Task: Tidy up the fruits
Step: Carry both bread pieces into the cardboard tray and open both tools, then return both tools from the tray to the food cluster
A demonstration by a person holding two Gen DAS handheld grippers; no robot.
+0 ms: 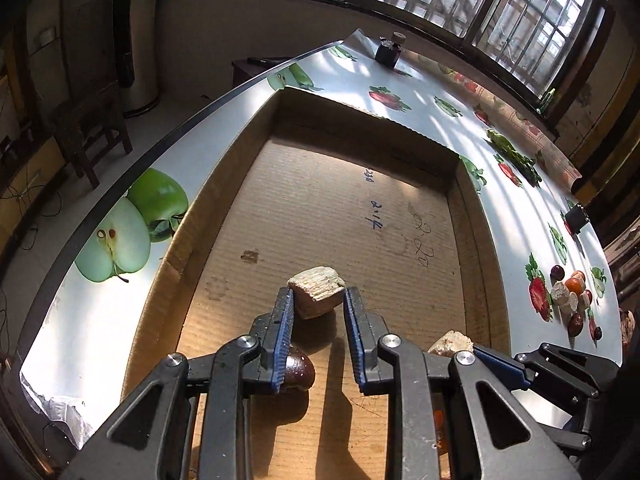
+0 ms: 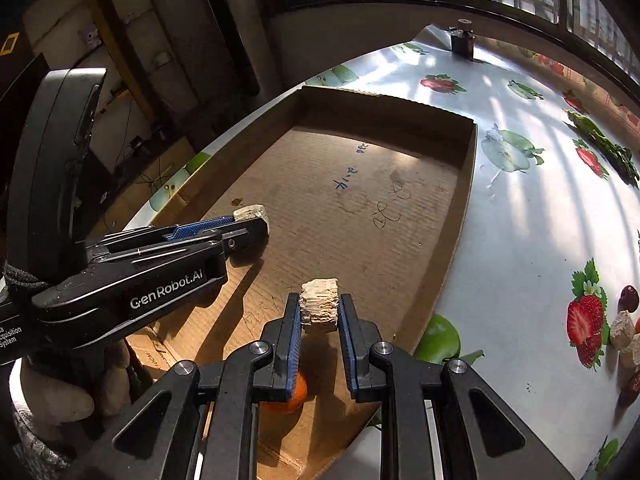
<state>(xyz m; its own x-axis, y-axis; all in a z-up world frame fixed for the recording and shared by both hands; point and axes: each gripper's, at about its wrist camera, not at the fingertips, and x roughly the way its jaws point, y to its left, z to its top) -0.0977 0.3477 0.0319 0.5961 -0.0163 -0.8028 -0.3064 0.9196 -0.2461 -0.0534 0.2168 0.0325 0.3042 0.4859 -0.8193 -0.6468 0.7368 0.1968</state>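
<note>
My left gripper (image 1: 318, 300) is shut on a pale rough chunk (image 1: 316, 294), held over the floor of a shallow cardboard tray (image 1: 224, 184). A dark brown fruit (image 1: 298, 370) lies in the tray under the left finger. My right gripper (image 2: 319, 310) is shut on a second pale chunk (image 2: 319, 306) above the tray (image 2: 466, 200). An orange fruit (image 2: 294, 398) lies in the tray below it. The left gripper (image 2: 256, 220) shows at left in the right wrist view with its chunk (image 2: 250, 213). A pile of loose fruits (image 1: 572, 296) sits on the table at right.
The table wears a white cloth printed with apples and strawberries (image 1: 400, 72). A small dark bottle (image 1: 388, 50) stands at the far end. Green leafy vegetables (image 1: 516, 156) lie at the right. A wooden chair (image 1: 88, 128) stands beyond the table's left edge.
</note>
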